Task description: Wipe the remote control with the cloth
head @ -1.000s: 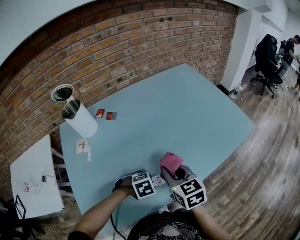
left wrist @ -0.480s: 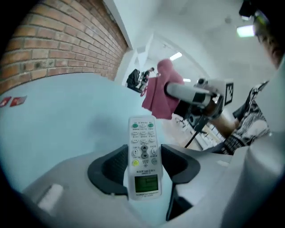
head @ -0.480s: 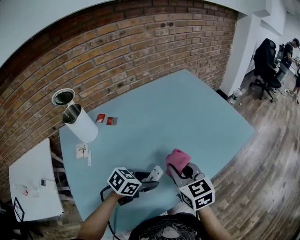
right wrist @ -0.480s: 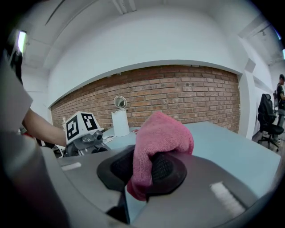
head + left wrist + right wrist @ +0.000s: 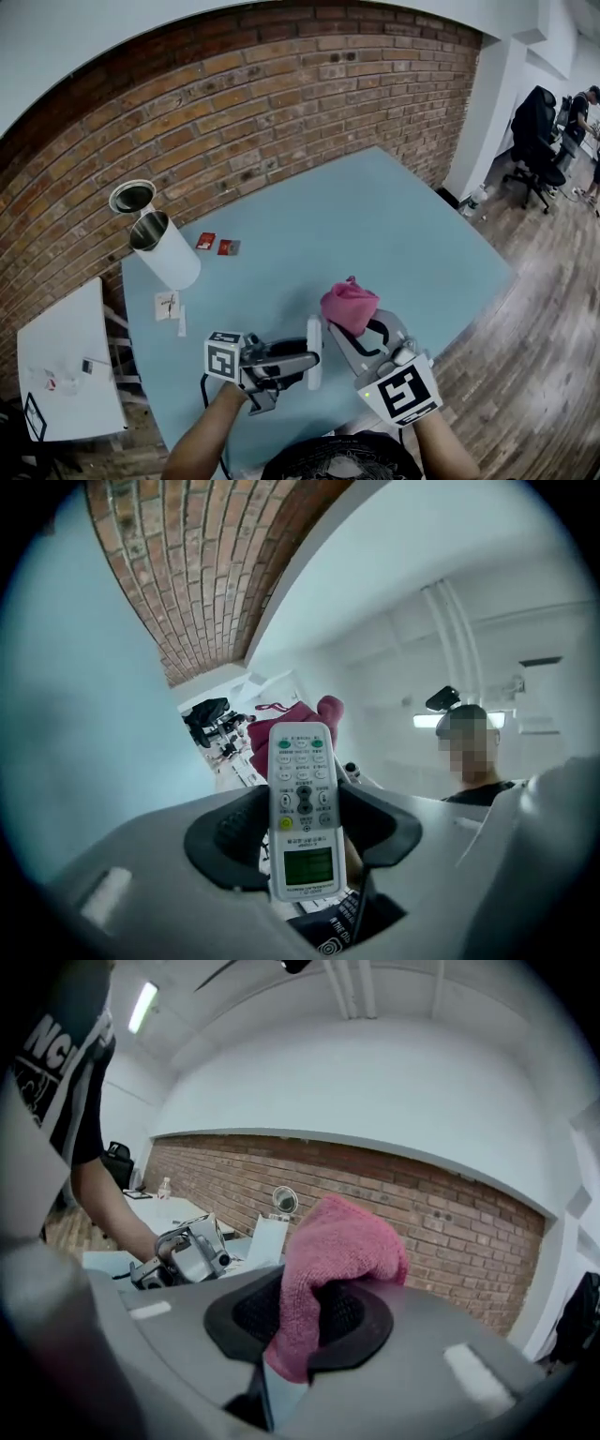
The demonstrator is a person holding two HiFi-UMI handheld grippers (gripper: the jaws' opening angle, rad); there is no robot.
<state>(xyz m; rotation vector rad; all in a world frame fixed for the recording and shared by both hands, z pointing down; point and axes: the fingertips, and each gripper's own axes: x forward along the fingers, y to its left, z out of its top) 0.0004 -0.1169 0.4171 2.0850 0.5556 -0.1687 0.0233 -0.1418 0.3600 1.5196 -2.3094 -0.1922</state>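
Now pre-wipe: left gripper [image 5: 298, 356] clamps the remote control [image 5: 302, 808] by its edges, up off the blue table [image 5: 394, 225]; right gripper [image 5: 364, 330] pinches the bunched pink cloth [image 5: 349, 305] near it. Next move, I'd judge, is to lay the cloth on the keypad face and stroke lengthwise. Remote is a slim, hard white plastic slab with raised buttons and a green screen; cloth is soft, nubby terry.

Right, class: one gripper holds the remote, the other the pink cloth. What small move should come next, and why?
Probably ease the right gripper toward the left gripper until the cloth touches the remote. Both are held above the table, each gripper is shut on its item, and a gap separates cloth and remote.
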